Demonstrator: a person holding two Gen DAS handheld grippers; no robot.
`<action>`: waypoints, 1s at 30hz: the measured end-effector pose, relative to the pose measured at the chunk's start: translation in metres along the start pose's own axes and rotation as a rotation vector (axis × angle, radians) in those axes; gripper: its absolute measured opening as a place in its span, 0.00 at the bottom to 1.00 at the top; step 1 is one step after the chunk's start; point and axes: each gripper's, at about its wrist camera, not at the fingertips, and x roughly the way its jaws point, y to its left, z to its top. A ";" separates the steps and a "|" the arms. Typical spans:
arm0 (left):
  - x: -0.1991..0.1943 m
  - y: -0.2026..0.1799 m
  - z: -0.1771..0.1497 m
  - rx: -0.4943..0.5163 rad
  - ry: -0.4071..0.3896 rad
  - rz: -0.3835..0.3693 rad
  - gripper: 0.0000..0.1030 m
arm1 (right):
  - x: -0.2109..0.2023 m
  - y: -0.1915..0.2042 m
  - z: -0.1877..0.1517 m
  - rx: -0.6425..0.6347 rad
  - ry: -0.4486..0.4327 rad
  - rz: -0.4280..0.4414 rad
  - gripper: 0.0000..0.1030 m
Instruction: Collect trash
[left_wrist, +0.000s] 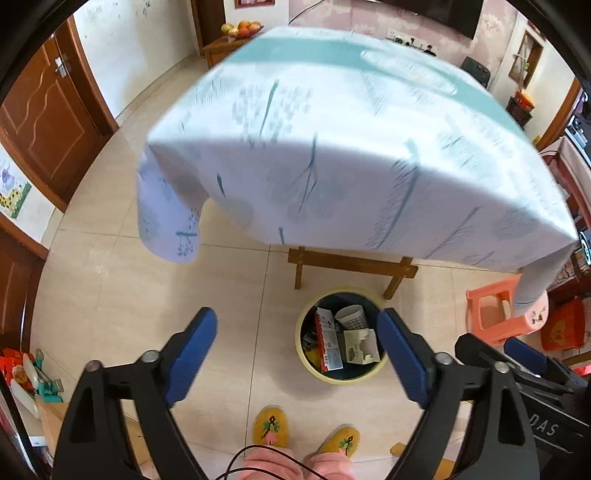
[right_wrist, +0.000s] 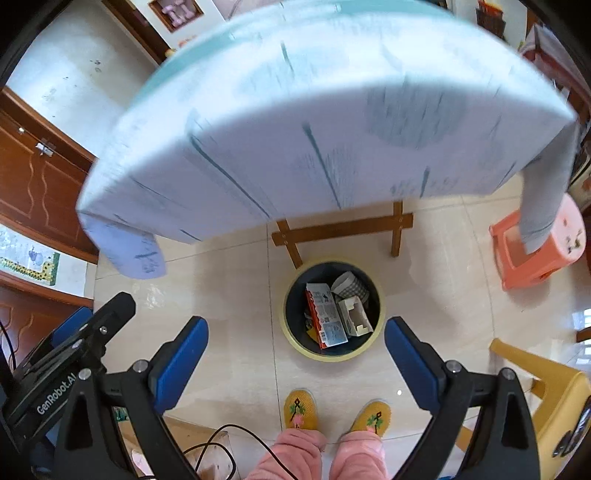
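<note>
Right wrist view alone shows a yellow chair (right_wrist: 554, 387); both claws spread, empty.

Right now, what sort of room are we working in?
Most likely a home dining or living room: a table under a pale blue patterned tablecloth, a brown panelled wooden door, and a round yellow-rimmed trash bin on the tiled floor.
</note>
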 end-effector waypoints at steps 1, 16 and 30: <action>-0.011 -0.002 0.003 0.006 -0.007 0.003 0.92 | -0.013 0.002 0.001 -0.008 -0.007 0.001 0.94; -0.145 -0.024 0.034 0.083 -0.068 0.100 0.92 | -0.142 0.028 0.017 -0.118 -0.092 -0.029 0.94; -0.244 -0.045 0.067 0.055 -0.250 0.122 0.92 | -0.251 0.045 0.041 -0.170 -0.308 -0.002 0.94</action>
